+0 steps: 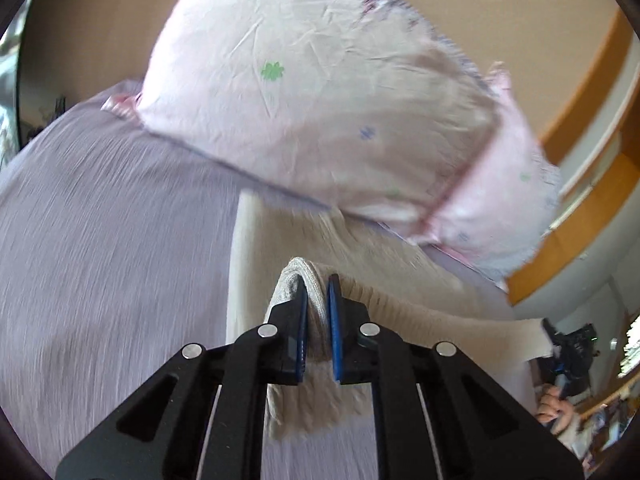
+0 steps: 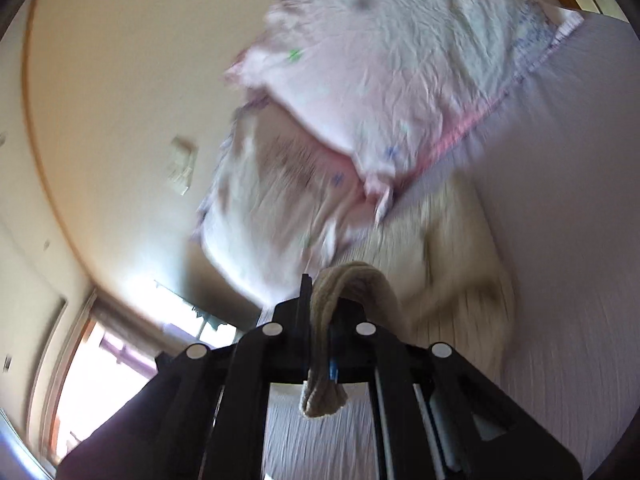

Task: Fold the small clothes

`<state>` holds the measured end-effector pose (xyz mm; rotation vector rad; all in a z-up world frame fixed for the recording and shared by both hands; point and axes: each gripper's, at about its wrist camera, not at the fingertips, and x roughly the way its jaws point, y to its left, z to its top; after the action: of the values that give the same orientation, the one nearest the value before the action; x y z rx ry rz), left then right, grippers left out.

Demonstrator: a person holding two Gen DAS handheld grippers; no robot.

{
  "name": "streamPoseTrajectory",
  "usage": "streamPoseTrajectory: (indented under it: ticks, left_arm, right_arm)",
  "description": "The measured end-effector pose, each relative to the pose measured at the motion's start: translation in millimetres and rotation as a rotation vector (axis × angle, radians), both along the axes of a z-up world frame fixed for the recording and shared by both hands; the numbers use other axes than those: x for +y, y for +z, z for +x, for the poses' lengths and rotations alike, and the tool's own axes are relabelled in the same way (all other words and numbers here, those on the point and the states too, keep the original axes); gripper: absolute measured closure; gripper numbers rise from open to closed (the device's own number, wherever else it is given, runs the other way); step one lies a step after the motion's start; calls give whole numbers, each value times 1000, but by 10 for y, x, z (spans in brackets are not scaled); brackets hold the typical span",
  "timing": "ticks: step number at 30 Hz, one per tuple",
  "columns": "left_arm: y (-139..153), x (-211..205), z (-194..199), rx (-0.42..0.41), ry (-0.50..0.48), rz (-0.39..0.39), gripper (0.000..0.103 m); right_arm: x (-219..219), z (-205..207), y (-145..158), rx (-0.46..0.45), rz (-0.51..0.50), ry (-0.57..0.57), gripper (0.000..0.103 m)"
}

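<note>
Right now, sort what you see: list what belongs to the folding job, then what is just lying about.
Belongs to the job:
- beige knit garment
- left gripper, shut on it
- right gripper, shut on it

Just lying about:
- floral pillow
- lilac bedsheet

A beige wall [image 2: 112,92] with wooden trim [image 1: 576,92], a bright window [image 2: 104,372], lilac bedspread [image 1: 100,248] and pink floral pillow [image 1: 320,100].

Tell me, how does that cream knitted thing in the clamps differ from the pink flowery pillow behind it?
The knitted garment is plain cream and ribbed; the pillow is pale pink with small printed flowers. The garment is pinched by the left gripper and right gripper; nothing grips the pillow. Both are soft fabric on the lilac bedsheet.
</note>
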<state>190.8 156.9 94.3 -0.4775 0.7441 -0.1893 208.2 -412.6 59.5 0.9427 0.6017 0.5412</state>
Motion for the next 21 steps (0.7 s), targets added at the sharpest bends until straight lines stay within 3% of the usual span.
streamPoseTrajectory:
  ticks: [2, 3, 5, 6, 7, 9, 10, 11, 12, 13, 15, 18, 21]
  left_arm:
    - [-128, -88, 572, 40, 35, 59, 94]
    - [-190, -91, 725, 68, 48, 70, 94]
    - [-519, -62, 1136, 218, 112, 61, 93]
    - [-620, -34, 1212, 262, 122, 30, 92]
    - [-686, 33, 1243, 267, 139, -40, 90]
    - [-664, 128, 1233, 234, 142, -127, 85]
    - [-634, 199, 1225, 220, 145, -180, 75]
    - [-592, 269, 1192, 195, 171, -210, 68]
    - [-526, 350, 1128, 154, 205, -237, 50]
    - [-430, 440, 1033, 90, 236, -259, 43]
    - [-308, 531, 890, 36, 231, -255, 41]
    - [-356, 482, 647, 136, 137, -156, 40]
    - [-583, 405, 428, 218, 70, -124, 40]
  right_arm:
    - [62, 545, -161, 87, -16, -67, 97]
    - [106, 844, -330, 188, -61, -112, 96]
    - [151, 1115, -610, 343, -86, -160, 80]
    - [145, 1161, -725, 383, -63, -176, 78]
    - [124, 1164, -754, 353, -22, -187, 77]
    - [120, 1159, -649, 292, -62, -199, 60]
    - [118, 1144, -606, 279, -84, -213, 44]
    - [116, 1116, -554, 261, -99, -224, 39]
    - [116, 1093, -518, 248, -100, -224, 39]
    - [122, 1047, -470, 228, -99, -218, 39]
    - [178, 911, -359, 185, -123, -177, 39]
    - [453, 685, -167, 109, -296, -69, 39]
    - [731, 542, -120, 76, -368, 31, 37]
